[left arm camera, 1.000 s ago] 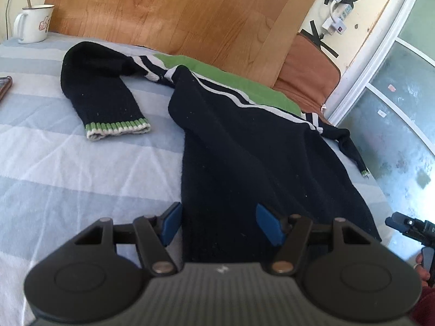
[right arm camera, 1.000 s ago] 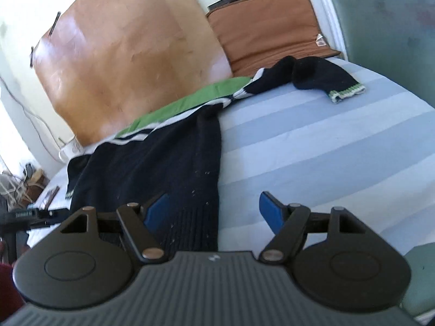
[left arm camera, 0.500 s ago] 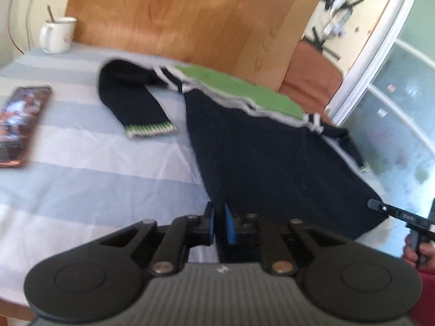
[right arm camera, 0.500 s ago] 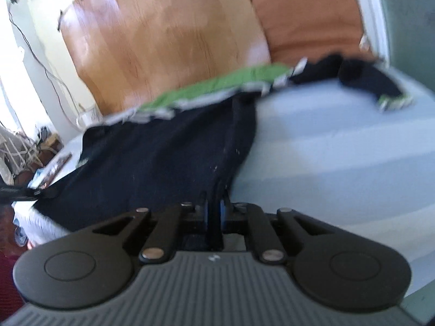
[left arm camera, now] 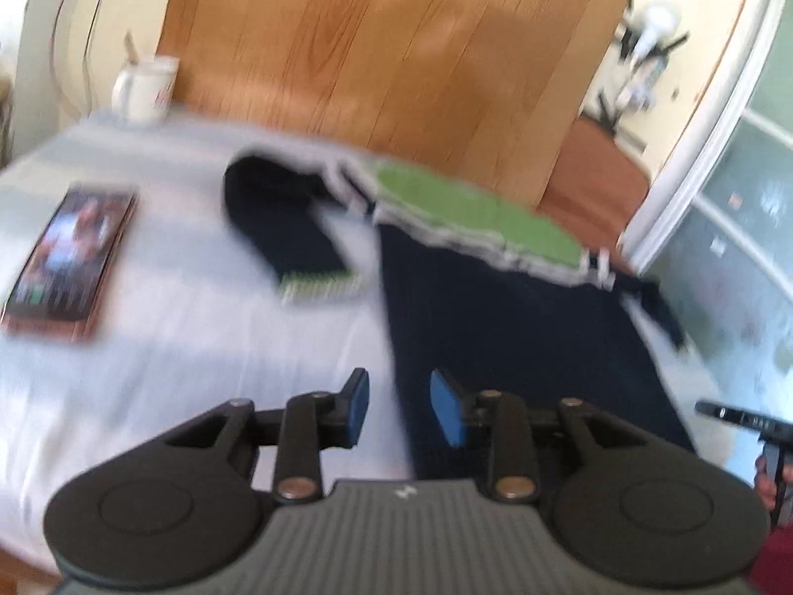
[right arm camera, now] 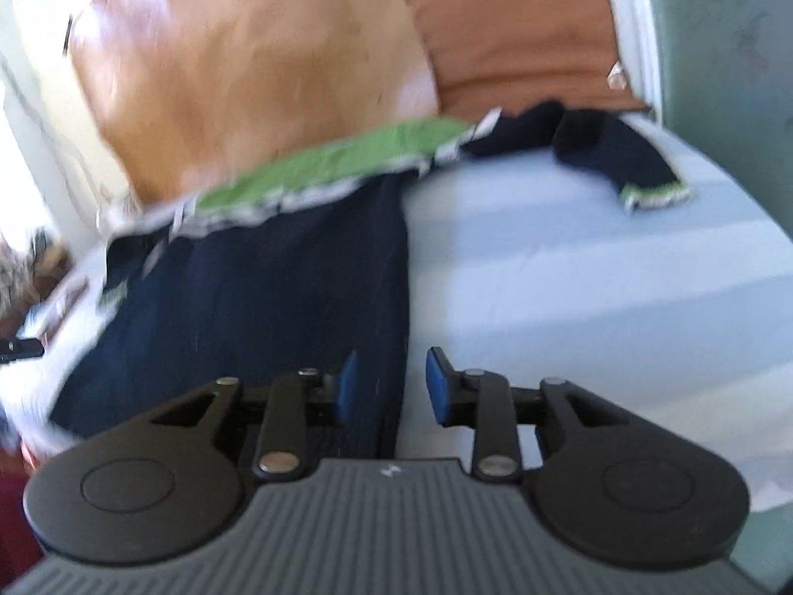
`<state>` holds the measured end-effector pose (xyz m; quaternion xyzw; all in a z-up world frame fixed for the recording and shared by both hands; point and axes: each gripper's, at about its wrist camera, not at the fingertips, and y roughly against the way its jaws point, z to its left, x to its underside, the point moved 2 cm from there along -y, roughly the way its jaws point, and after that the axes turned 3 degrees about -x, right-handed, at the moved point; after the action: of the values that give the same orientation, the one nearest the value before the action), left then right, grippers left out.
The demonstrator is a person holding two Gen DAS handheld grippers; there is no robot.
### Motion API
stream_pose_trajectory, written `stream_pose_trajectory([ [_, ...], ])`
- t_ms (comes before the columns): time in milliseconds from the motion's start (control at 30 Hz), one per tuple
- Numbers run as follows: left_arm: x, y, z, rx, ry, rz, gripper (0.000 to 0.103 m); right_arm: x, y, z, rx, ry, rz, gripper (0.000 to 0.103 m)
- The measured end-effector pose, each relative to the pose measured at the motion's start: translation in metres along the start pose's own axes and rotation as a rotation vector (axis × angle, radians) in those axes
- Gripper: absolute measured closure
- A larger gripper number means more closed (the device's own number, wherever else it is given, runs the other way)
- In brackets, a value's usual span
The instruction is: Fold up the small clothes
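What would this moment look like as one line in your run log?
left claw: just opening, sweater hem between pads | right claw: likewise | sweater spread on striped sheet

Bright daylight, both views smeared by motion blur, fisheye bending at edges, glare on wooden board (right arm camera: pixel 257 74)

Wood-grain panel (left arm camera: pixel 396 44) against cream wall (left arm camera: pixel 713 25); brown cushion (right arm camera: pixel 515 34) beside it; frosted glass door (left arm camera: pixel 743 228) right; bright daylight.
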<state>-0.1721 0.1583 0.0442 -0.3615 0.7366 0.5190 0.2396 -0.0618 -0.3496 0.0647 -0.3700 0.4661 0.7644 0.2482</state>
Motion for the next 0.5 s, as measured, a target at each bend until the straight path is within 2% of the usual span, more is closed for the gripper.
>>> stream_pose_trajectory([
  [33,-0.008,-0.004,-0.005,0.018,-0.003,-0.024,0.070,-0.004,-0.002,0.003,-0.005,0.004,-0.011,0.068],
  [100,-0.022,-0.020,-0.018,0.071,-0.013,-0.060,0.055,-0.011,-0.008,0.009,-0.026,0.024,-0.023,0.068],
  [133,-0.026,-0.030,-0.026,0.093,-0.023,-0.068,0.053,-0.015,-0.012,0.010,-0.040,0.029,-0.029,0.068],
  [233,-0.037,-0.072,-0.048,0.126,-0.067,-0.038,0.052,-0.036,-0.035,0.011,-0.068,0.027,-0.053,0.066],
  [267,-0.039,-0.085,-0.053,0.130,-0.079,-0.025,0.052,-0.045,-0.045,0.008,-0.077,0.013,-0.064,0.063],
  [300,-0.039,-0.100,-0.060,0.125,-0.086,-0.007,0.052,-0.053,-0.056,0.003,-0.080,-0.009,-0.069,0.054],
  [333,-0.042,-0.114,-0.066,0.117,-0.090,0.015,0.052,-0.058,-0.068,-0.003,-0.079,-0.031,-0.067,0.049],
  [400,-0.044,-0.131,-0.076,0.118,-0.100,0.033,0.052,-0.066,-0.092,-0.011,-0.077,-0.072,-0.052,0.050],
  [467,-0.045,-0.141,-0.085,0.112,-0.109,0.045,0.052,-0.069,-0.112,-0.016,-0.074,-0.096,-0.031,0.053],
  [500,-0.046,-0.147,-0.088,0.111,-0.113,0.052,0.052,-0.068,-0.119,-0.018,-0.074,-0.104,-0.010,0.085],
])
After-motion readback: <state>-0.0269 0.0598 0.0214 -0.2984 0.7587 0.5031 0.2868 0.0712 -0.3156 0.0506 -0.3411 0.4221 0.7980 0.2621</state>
